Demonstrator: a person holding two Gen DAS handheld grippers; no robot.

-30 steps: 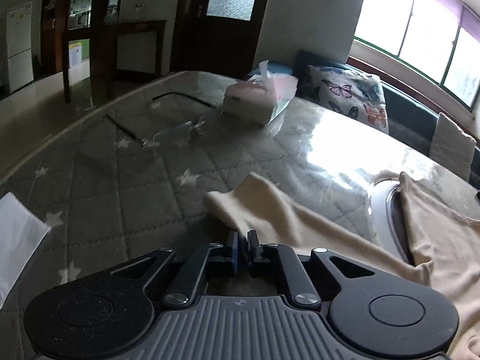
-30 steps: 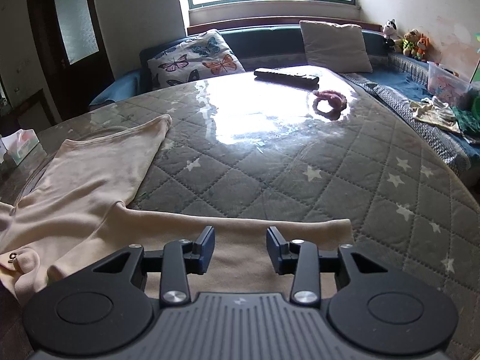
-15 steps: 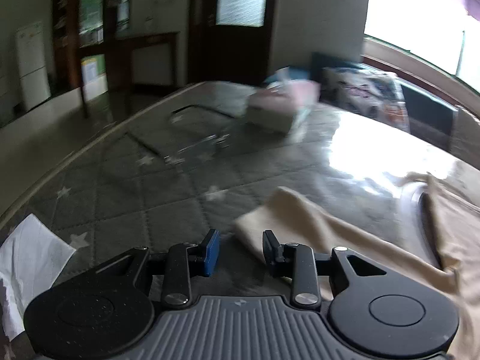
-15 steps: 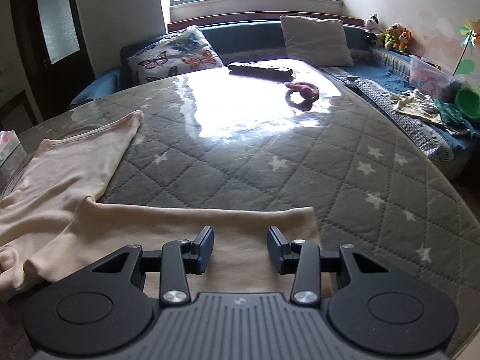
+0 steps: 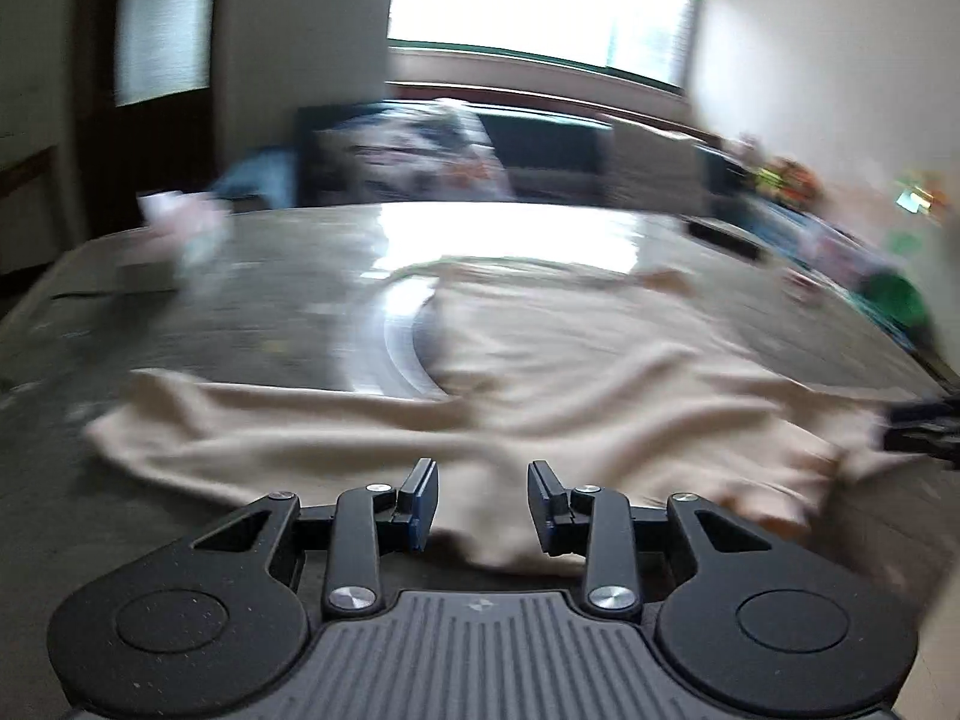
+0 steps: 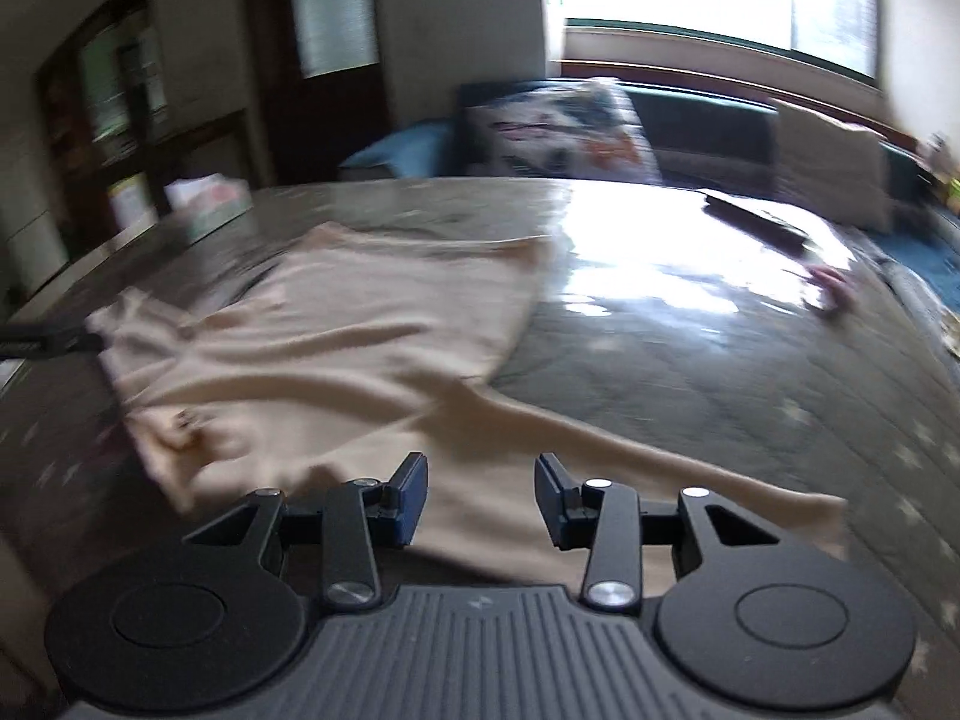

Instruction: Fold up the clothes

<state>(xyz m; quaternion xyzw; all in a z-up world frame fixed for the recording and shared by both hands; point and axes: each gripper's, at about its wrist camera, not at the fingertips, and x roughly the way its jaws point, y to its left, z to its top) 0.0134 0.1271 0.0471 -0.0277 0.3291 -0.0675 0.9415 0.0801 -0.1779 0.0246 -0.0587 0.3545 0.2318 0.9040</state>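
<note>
A beige long-sleeved garment lies spread and wrinkled on the round table. My left gripper hovers open over its near edge; cloth shows under the gap, and the pads do not press it. In the right wrist view the same garment stretches left, with one sleeve trailing right. My right gripper stands open above the cloth where that sleeve joins the body. Each gripper shows at the edge of the other's view: the right gripper and the left gripper. Both views are blurred.
The table has a grey quilted star cover under a glossy sheet. A tissue box sits at the far left, with a dark remote and a pink item at the far right. A sofa with cushions stands behind.
My left gripper let go of the sleeve end, opened, and swung right to the garment's near edge. My right gripper stayed open and turned left, from the sleeve cuff toward the body.
</note>
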